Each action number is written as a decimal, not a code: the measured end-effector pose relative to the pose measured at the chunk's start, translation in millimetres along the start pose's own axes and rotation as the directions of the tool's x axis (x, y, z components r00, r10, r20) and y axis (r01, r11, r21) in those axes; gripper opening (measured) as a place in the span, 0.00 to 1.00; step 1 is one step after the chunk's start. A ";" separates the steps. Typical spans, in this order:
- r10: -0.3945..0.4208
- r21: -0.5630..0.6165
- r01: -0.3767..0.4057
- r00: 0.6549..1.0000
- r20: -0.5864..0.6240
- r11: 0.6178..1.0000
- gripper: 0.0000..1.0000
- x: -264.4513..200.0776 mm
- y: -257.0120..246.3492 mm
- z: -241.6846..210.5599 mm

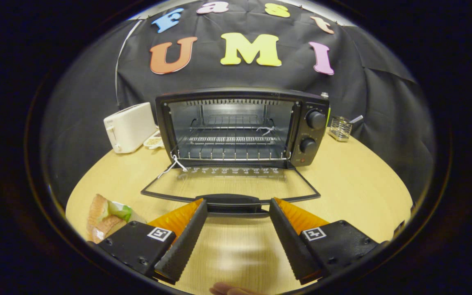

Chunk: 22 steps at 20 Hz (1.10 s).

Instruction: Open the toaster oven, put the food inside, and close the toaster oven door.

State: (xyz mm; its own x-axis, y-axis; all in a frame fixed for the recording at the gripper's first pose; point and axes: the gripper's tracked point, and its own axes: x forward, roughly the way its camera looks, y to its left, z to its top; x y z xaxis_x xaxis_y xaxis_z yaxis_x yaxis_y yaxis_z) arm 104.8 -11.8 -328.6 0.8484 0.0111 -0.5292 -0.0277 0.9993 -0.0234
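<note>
we see toaster oven ahead, door flat down, rack bare | sandwich left of fingers | gripper wide, holding nothing

Your gripper is level and points straight ahead, with its two fingers spread wide apart. The jaws are parted and nothing sits between them; neither finger presses on anything. Each finger angles outward from its base toward its tip, so the gap is widest at the front ends. The ribbed inner pads face each other across the gap. Each finger carrier bears a square marker on its top face. Below the gap, between the finger bases, the tips of your hand show at the bottom of the view.
</note>
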 end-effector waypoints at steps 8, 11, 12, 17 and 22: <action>0.100 0.013 -0.099 0.992 -0.075 0.995 1.00 -6.0 4.2 -8.6; 0.243 0.052 -0.238 0.959 -0.144 0.970 0.99 -30.4 20.8 -6.2; 0.312 0.101 -0.299 0.934 -0.172 0.949 0.98 -41.3 30.2 -3.9; 0.539 0.268 -0.473 0.783 -0.309 0.840 0.96 -84.2 69.4 3.9; 0.667 0.400 -0.534 0.593 -0.451 0.745 0.91 -105.1 108.5 -2.3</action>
State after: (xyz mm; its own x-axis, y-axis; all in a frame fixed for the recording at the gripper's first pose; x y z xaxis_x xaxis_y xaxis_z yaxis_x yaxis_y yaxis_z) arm 11.4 95.3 -277.5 0.2465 0.6572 -0.7123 -0.2620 0.7528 0.6039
